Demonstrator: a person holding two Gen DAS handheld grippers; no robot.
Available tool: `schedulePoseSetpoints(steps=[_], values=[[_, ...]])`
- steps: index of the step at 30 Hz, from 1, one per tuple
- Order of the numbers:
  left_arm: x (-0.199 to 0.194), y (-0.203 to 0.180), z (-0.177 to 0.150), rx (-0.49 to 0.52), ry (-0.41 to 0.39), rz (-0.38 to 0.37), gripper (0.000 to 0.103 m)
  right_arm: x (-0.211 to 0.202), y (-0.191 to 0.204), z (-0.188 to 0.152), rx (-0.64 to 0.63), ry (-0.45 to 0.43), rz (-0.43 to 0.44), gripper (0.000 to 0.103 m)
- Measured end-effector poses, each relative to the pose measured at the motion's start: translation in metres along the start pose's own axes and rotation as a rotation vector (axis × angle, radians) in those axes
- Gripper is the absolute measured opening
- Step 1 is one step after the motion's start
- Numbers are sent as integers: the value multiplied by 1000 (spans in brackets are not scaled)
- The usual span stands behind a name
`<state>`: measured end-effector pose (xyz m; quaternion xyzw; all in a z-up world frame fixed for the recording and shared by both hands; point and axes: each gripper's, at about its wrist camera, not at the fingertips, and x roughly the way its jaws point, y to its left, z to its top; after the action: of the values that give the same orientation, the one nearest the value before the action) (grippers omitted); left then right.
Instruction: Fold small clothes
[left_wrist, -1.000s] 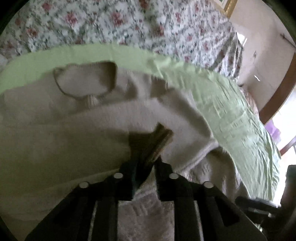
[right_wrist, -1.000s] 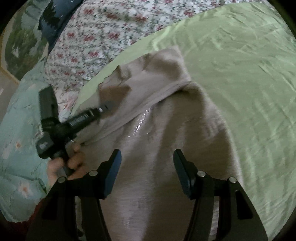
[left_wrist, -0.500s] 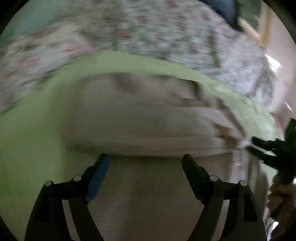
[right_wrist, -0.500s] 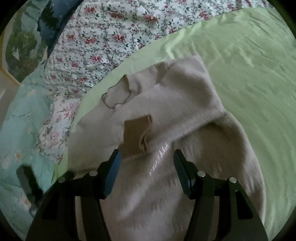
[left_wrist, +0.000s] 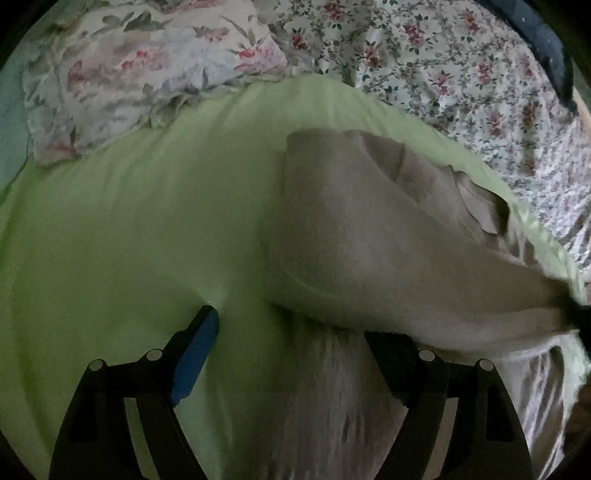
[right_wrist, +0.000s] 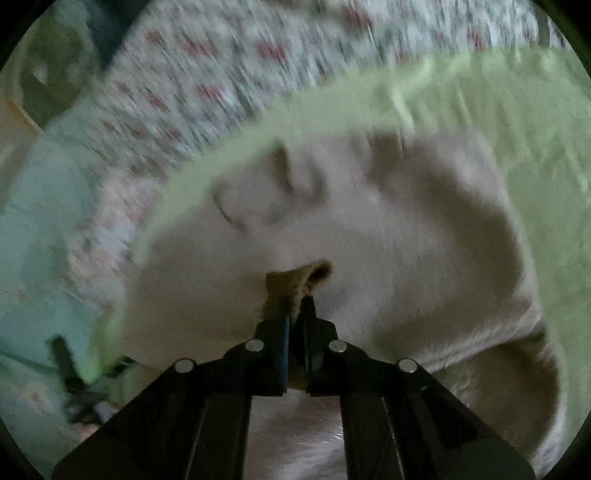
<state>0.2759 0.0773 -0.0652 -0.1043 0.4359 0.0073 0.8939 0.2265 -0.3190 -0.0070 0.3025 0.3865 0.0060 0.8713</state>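
Observation:
A small beige knit sweater lies on a light green sheet, with a sleeve folded across its body. My left gripper is open and empty, its fingers wide apart over the sweater's left edge. In the right wrist view the sweater fills the middle, blurred by motion. My right gripper is shut on the brown ribbed sleeve cuff and holds it above the sweater's body.
A floral pillow and a flowered bedspread lie beyond the green sheet. In the right wrist view a pale teal cover is at the left, and the left gripper's dark body shows at lower left.
My left gripper let go of the cuff, opened and swung left to the sweater's edge. My right gripper, open before, has shut on the cuff.

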Motion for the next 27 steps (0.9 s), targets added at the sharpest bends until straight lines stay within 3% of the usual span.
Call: schedulePoseSetpoints(steps=[2,4,8,11,14,19,23,25,27], values=[[5,0,3,-15,-8,26,80,-30,-1,8,10,-98,4,6],[11,-1,0,-25,-4,47,79,-49,-12,12,17,-152,-55,6],[9,-1,-1,-32,-27,74,75,-36,-48,5,77,-70,-117,6],[4,10,-3,-85,-47,35,73,-22,-55,-2,64,-35,-153,6],[2,18,-5,-121,-60,-6,73,-19,-51,-3,30,-48,-172,6],[3,16,-4,-113,-57,-5,73,-4,-57,-7,-32,-13,-296,8],[3,17,-5,-110,-62,-12,73,-19,-65,-12,35,-51,-395,8],[4,16,-5,-106,-62,-8,73,-34,-54,-15,29,-107,-396,9],[4,15,-6,-101,-63,-4,73,-35,-36,-18,-43,-104,-328,9]])
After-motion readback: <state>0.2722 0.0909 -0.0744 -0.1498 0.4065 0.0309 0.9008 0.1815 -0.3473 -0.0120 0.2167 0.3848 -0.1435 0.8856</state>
